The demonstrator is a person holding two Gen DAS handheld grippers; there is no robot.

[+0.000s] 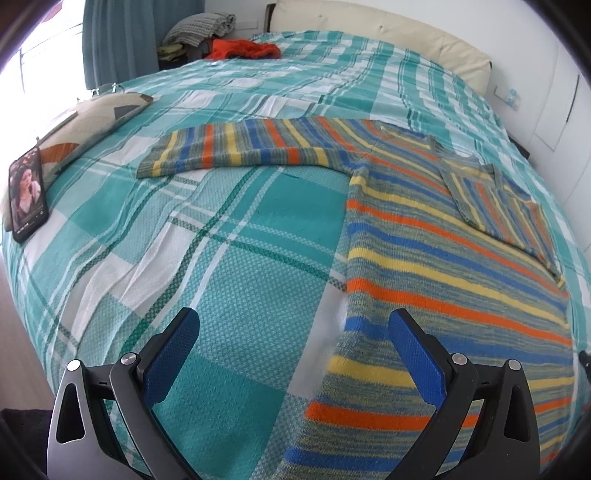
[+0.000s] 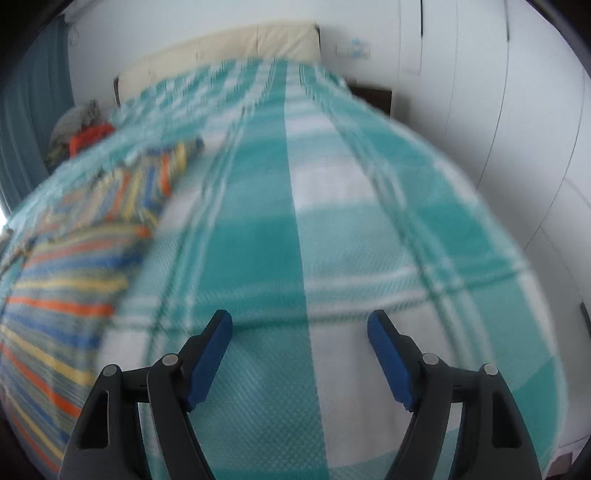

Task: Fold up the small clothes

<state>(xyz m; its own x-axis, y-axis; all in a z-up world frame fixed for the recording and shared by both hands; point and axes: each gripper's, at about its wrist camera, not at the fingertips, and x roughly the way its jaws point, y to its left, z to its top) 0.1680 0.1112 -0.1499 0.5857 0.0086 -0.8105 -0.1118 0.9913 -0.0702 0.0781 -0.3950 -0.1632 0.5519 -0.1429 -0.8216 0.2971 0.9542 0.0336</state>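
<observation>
Teal-and-white plaid bedspread (image 1: 236, 236) lying under striped knit sweater (image 1: 443, 258) at 3 o'clock — cream headboard (image 1: 369, 26) showing at 12; left gripper (image 1: 291, 325) and right gripper (image 2: 299, 321) gaping, gripping nothing.

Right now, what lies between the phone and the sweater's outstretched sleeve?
Only bare teal plaid bedspread between phone and striped sweater sleeve; the patterned cushion sits just behind. Left wrist view.

Right wrist view is motion-blurred: striped sweater (image 2: 74, 266) just smeared bands, cut off at left edge. Left wrist view: sweater hem runs off bottom/right edge behind the gripper finger (image 1: 415, 354); phone (image 1: 27, 194) screen content too small to ID.
</observation>
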